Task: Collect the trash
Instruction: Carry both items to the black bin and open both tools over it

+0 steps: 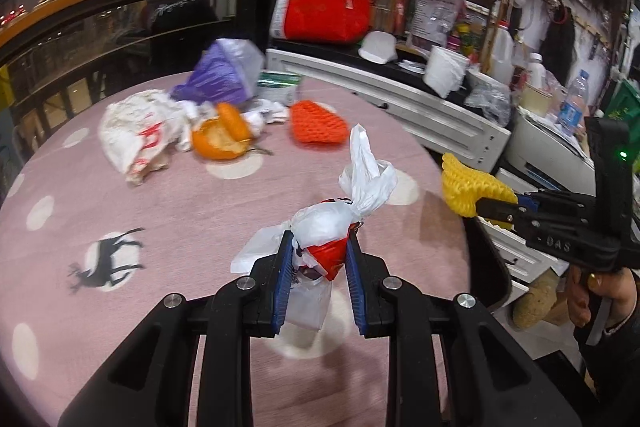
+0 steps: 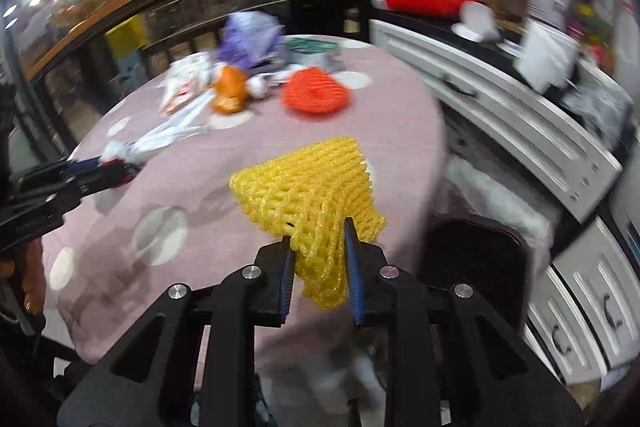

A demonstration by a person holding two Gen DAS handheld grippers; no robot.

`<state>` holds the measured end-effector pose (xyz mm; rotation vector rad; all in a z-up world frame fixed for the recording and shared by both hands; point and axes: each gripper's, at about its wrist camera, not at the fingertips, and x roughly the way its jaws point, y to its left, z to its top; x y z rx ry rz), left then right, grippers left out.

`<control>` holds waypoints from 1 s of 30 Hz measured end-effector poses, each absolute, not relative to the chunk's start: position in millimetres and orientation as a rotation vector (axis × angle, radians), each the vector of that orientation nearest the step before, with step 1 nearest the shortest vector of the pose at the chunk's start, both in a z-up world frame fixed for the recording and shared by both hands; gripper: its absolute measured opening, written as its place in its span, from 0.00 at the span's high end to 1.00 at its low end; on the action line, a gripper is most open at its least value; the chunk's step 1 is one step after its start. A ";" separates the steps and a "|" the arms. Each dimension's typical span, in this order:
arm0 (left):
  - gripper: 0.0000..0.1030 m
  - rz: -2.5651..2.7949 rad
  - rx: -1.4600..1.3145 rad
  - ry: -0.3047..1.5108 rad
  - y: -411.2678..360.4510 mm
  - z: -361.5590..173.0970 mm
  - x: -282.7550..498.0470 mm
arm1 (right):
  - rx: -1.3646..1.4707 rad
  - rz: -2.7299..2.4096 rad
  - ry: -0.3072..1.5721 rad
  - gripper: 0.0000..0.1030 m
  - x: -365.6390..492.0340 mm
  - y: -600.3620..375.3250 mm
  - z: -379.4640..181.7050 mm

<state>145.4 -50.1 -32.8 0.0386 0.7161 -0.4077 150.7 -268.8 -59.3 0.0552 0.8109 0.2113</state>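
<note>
Between right tool [image 2: 318, 251] pads: yellow foam net [image 2: 316, 183] (clamped); left tool [image 1: 318, 267] clamps bag [image 1: 332, 227].

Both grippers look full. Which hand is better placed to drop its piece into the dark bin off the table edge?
Probably the right. The right gripper, shut on the yellow foam net, sits beside the dark bin. The left gripper holds the knotted white bag over the table.

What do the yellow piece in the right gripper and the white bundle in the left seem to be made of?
Yellow piece: likely soft foam netting; open mesh, matte, bends where pinched. White bundle: thin plastic film, probably a bag; translucent, crinkled, twisted at its top.
</note>
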 end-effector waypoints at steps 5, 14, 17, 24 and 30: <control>0.76 -0.513 0.064 0.710 -95.7 -29.8 146.9 | 0.192 0.046 0.921 0.77 153.5 -337.1 -95.8; 0.76 -0.655 0.104 0.750 -171.5 -41.7 150.2 | 0.407 -0.103 1.129 0.73 174.5 -405.3 -212.3; 0.76 -0.680 0.119 0.772 -191.1 -49.6 150.0 | 0.456 -0.116 1.158 0.56 177.5 -415.3 -237.9; 0.76 -0.734 0.137 0.827 -231.3 -70.0 150.1 | 0.475 -0.186 1.101 0.39 160.5 -431.6 -234.9; 0.76 -0.757 0.163 0.881 -265.9 -98.5 151.2 | 0.403 -0.336 0.958 0.23 125.3 -460.6 -190.2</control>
